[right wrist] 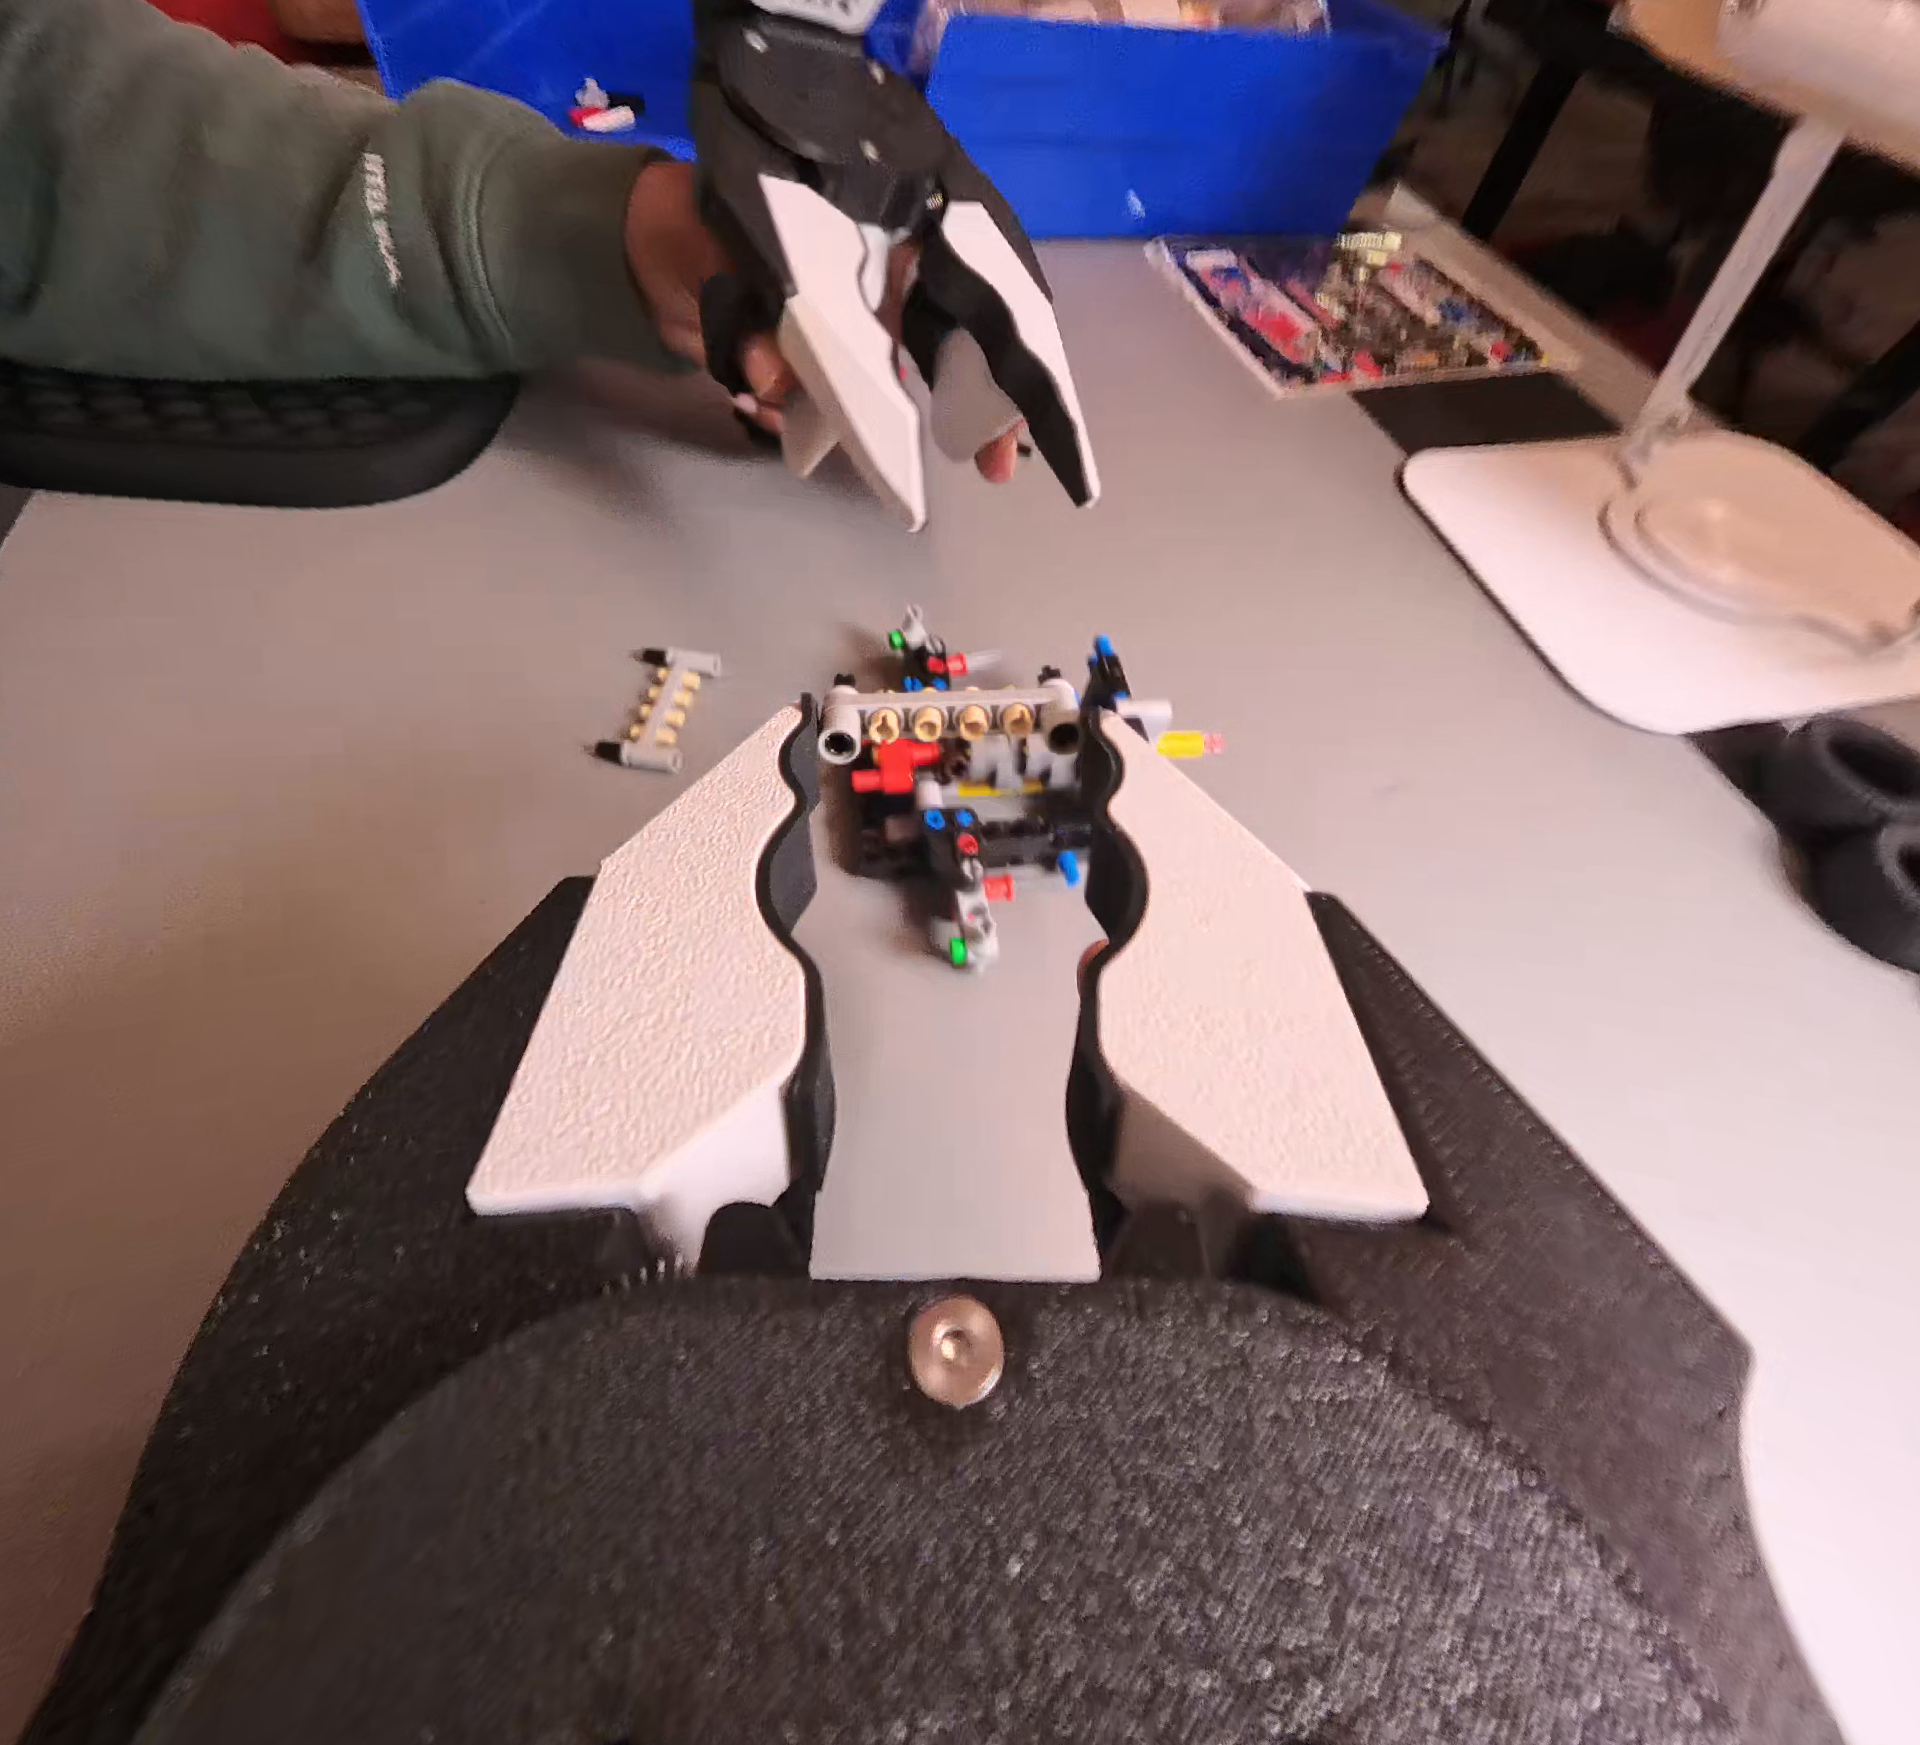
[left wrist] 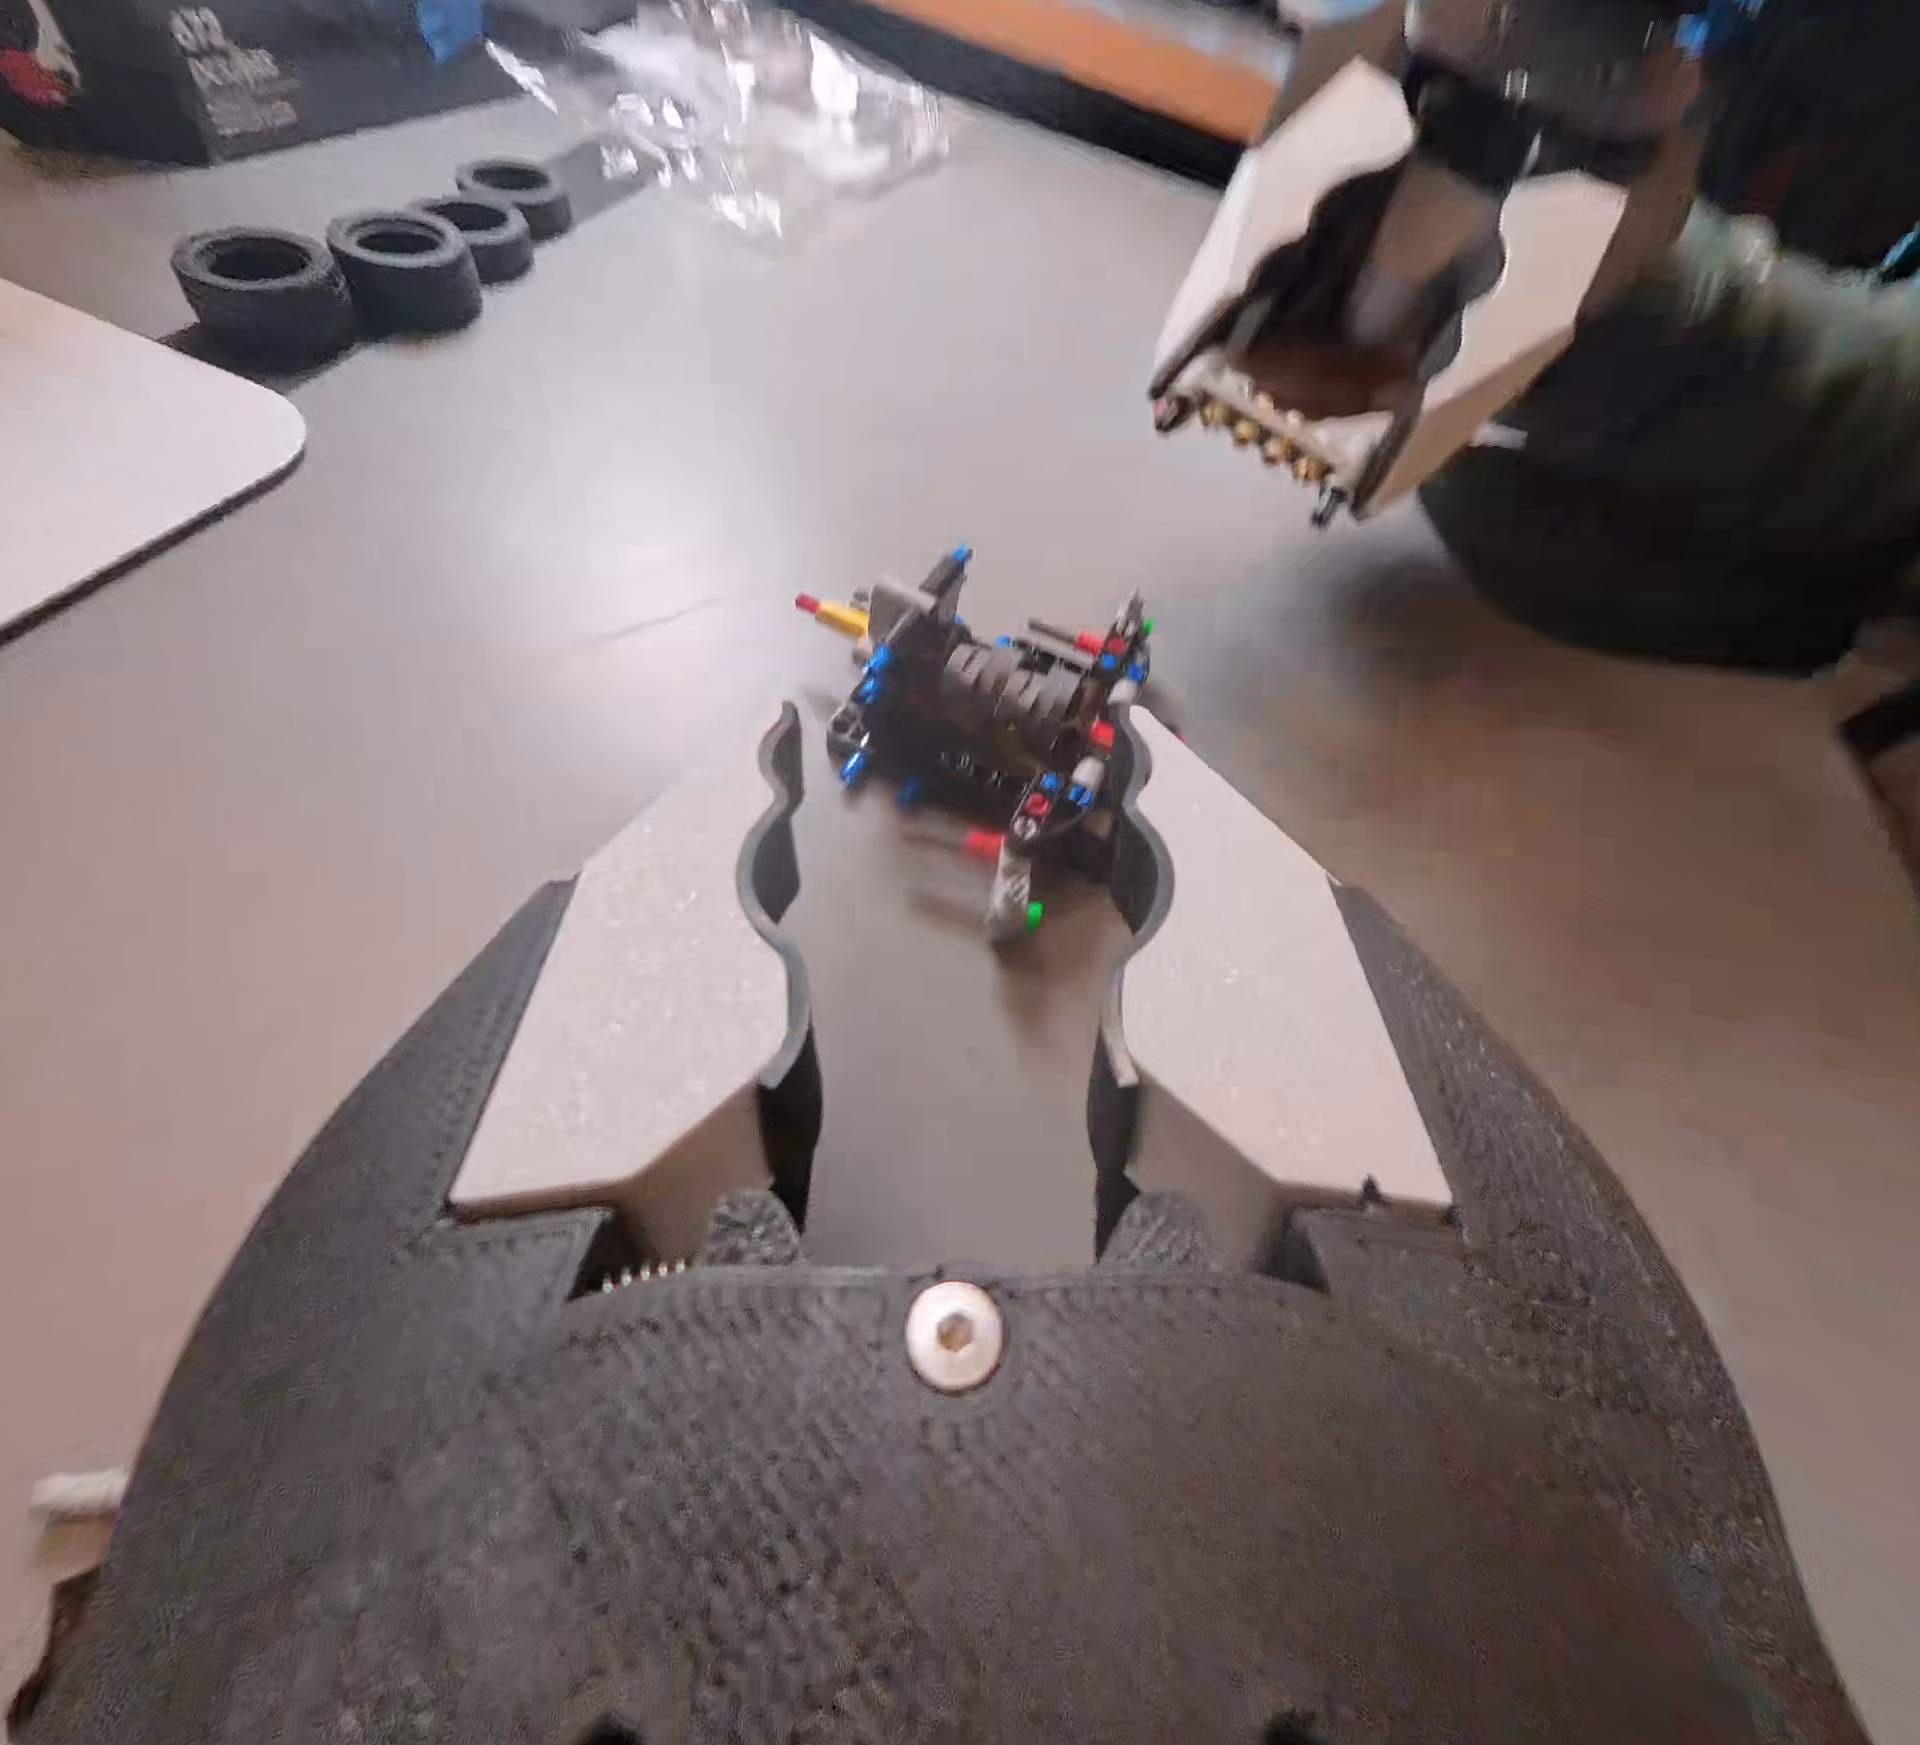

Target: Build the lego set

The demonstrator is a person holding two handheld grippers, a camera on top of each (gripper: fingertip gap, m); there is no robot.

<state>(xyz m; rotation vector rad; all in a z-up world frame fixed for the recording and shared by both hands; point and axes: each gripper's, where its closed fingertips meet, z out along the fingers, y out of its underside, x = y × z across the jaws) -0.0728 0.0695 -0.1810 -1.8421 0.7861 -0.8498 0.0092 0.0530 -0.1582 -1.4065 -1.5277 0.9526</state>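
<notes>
Two claws, right claw (right wrist: 951, 739) clenched on beam piece (right wrist: 951, 721), left claw (left wrist: 961, 750) released, tyres (left wrist: 374, 261) aside, spare beam (right wrist: 660, 706) beside model (left wrist: 997, 708)

Each camera sits just behind its own gripper, looking forward and down along the two fingers at the grey table (left wrist: 520, 656). Both are close to the lego assembly (left wrist: 997, 708), which lies at twelve o'clock between the fingertips. The views face one another, each catching the opposite gripper beyond the shared assembly (right wrist: 966, 791).
</notes>
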